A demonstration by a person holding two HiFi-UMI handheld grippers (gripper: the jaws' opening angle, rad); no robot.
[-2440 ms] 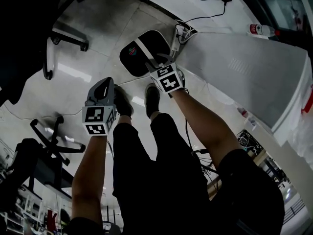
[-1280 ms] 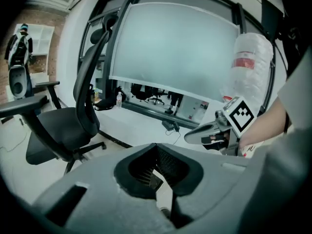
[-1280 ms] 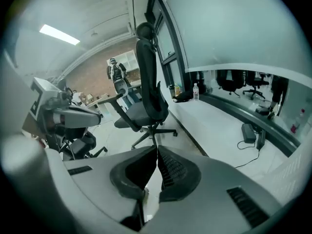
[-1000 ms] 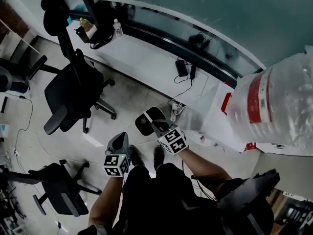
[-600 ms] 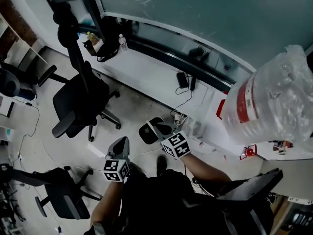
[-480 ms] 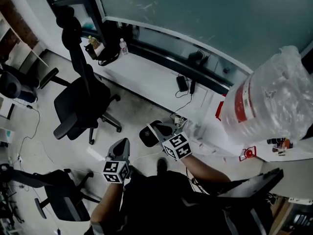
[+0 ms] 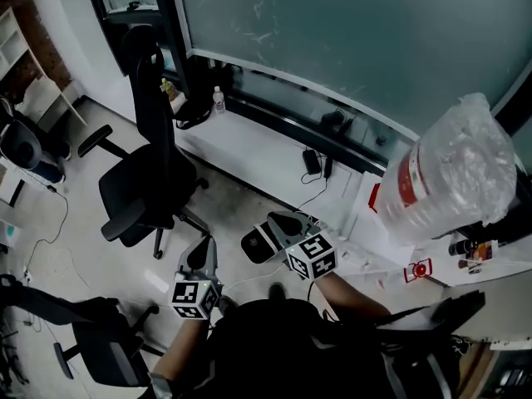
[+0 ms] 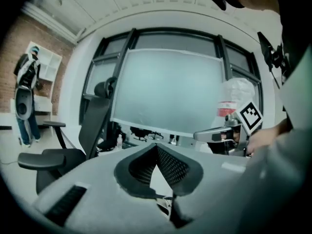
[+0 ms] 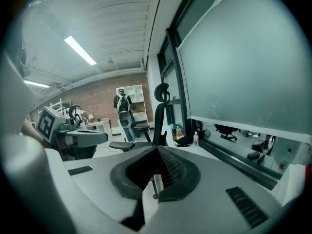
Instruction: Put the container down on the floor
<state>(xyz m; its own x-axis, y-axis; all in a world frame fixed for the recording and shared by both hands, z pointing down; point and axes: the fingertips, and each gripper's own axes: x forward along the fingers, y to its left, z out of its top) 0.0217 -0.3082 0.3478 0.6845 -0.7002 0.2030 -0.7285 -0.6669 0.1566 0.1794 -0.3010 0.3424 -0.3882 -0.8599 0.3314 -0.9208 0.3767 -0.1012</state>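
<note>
Black container [image 7: 259,241] rests on the floor [image 7: 241,202] while your right gripper [image 7: 276,220] and left gripper [image 7: 205,243], jaws together and empty, have lifted clear; placement appears complete.

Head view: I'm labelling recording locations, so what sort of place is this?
Likely an office: black swivel chairs, a long frosted-glass window wall, and corded chargers lying below it.

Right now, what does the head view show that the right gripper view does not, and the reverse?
Only the head view shows the dark container lying on the floor. Only the right gripper view shows a person standing by the brick wall. Both show the black office chair, the small bottle on the ledge and the left gripper.
</note>
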